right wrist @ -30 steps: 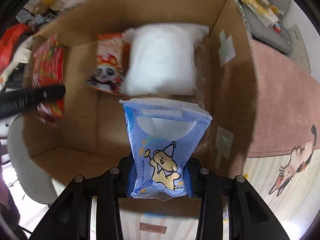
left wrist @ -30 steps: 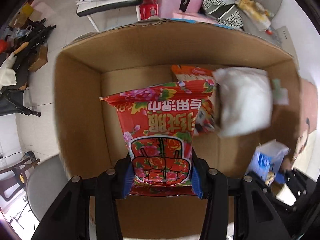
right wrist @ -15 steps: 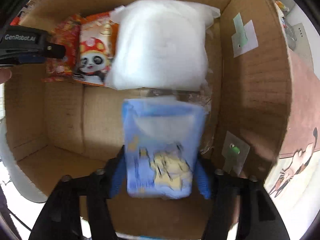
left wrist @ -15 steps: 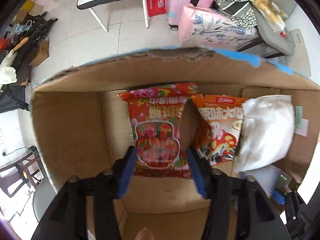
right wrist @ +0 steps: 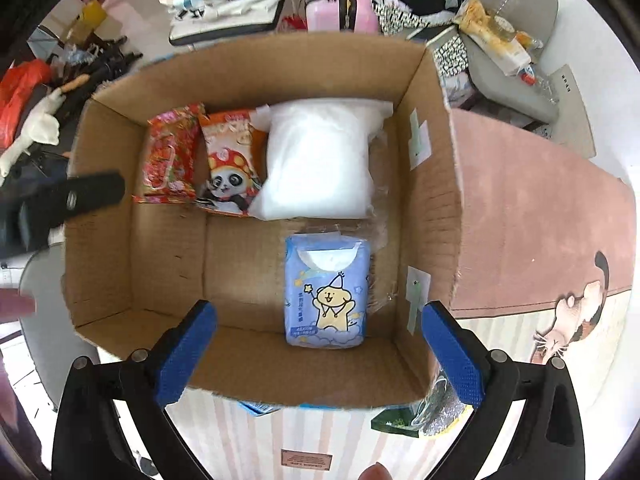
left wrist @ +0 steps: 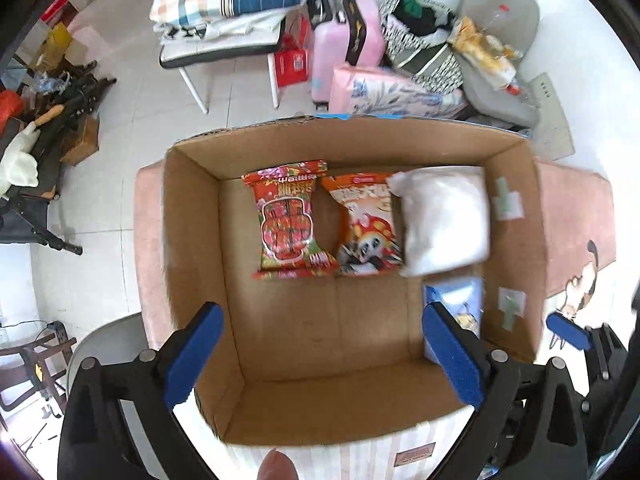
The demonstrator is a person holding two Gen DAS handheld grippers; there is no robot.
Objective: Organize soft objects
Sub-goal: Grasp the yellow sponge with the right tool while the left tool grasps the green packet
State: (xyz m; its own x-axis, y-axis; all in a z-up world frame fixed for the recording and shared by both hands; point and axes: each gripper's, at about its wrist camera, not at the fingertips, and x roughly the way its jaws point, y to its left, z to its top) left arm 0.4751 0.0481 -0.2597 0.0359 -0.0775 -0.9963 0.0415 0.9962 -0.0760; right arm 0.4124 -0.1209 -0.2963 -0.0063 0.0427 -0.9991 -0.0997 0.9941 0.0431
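An open cardboard box [left wrist: 360,136] [right wrist: 260,60] holds several soft packs flat on its floor. Along the back lie a red floral pack [left wrist: 286,220] [right wrist: 170,156], an orange panda pack [left wrist: 366,228] [right wrist: 228,164] and a white soft bag [left wrist: 440,220] [right wrist: 320,160]. A blue tissue pack [right wrist: 326,292] [left wrist: 460,304] lies at the front right, partly behind a finger in the left wrist view. My left gripper [left wrist: 320,320] hangs above the box, its jaws opening wide and holding nothing. My right gripper [right wrist: 320,312] is likewise above the blue pack, jaws opening, pads clear of it.
The box stands on a pink rug [right wrist: 540,208] with a cat picture. A green and silver packet [right wrist: 416,416] lies on the rug by the box's near wall. Behind the box are a pink suitcase [left wrist: 344,28], a chair with pillows [left wrist: 224,8] and a grey cushion [left wrist: 500,40].
Both grippers let go of their packs, spread wide and rose out of the box. The red pack now lies at the back left, the blue pack at the front right.
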